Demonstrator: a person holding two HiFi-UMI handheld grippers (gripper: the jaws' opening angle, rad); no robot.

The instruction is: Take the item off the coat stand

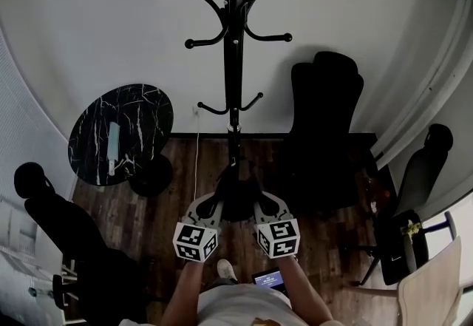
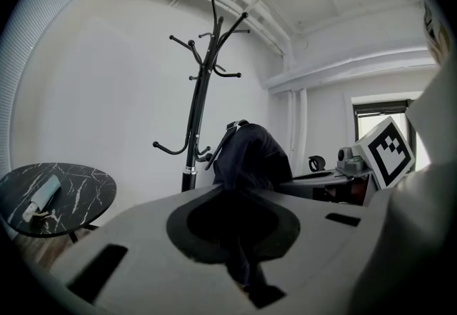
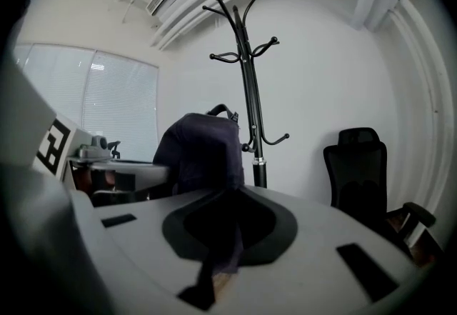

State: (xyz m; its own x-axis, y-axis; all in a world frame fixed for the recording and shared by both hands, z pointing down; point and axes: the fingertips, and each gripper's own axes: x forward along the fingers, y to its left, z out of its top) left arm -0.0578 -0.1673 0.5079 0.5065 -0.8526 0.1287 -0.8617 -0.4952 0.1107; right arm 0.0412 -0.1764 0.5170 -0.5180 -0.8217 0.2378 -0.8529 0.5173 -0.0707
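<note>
A black coat stand [image 1: 233, 58] rises against the white wall, its upper hooks bare. A dark navy garment [image 1: 236, 197] hangs low in front of its pole, between my two grippers. The left gripper [image 1: 216, 202] is shut on the garment's fabric [image 2: 250, 156], and a fold is pinched in its jaws. The right gripper [image 1: 257, 202] is shut on the other side of the same garment [image 3: 203, 153]. A strap loop [image 2: 235, 125] shows at the garment's top, close to the stand's lower hooks [image 2: 171, 148]. I cannot tell whether it rests on a hook.
A round black marble table [image 1: 140, 114] with a pale object [image 1: 113, 141] stands left of the stand. Right of the pole is a black office chair [image 1: 325, 125]. More chairs stand at the left [image 1: 52, 221] and right [image 1: 425, 165]. A white cable [image 1: 196, 162] runs down the wall.
</note>
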